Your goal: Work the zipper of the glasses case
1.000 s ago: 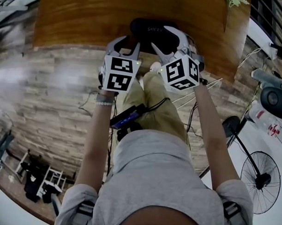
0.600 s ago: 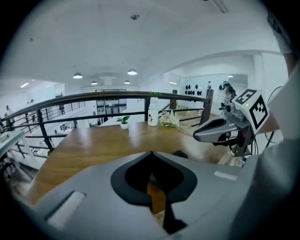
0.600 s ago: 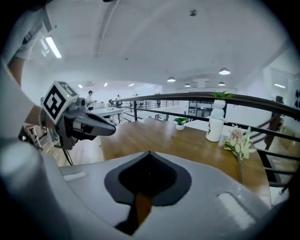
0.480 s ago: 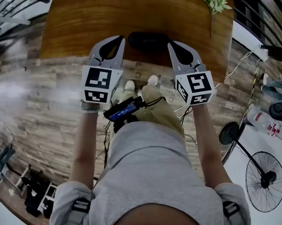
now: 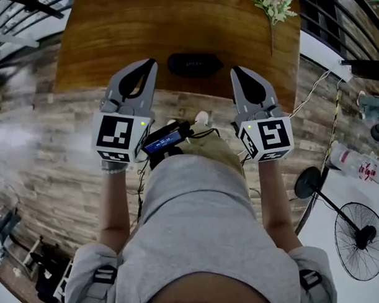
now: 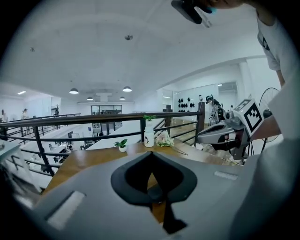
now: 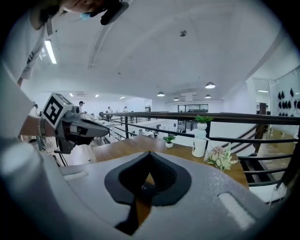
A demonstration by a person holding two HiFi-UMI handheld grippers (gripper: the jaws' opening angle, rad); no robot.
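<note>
Progress is hard to call. The dark oval zip-up glasses case (image 5: 194, 64) lies flat on the brown wooden worktop (image 5: 94, 45), close to its near edge, and it looks closed. Nothing is touching it. The grey left tongs (image 5: 149, 63) and the grey right tongs (image 5: 237, 71) hang on either side of the case, clear of it. Each pair has its jaws pressed together with nothing between them.

My guess is that the zipper run is either finished or not yet started. The zip line and its pull are too small to see from here. If it is still to do, one pair would have to steady the case while the other catches the pull.

As for writing, the case lid carries a short line of pale lettering that I cannot read. A white bottle (image 6: 149, 133) at the far edge of the worktop bears a dark mark, also illegible. The cubes on the tongs show only black-and-white square patterns, no words.
</note>
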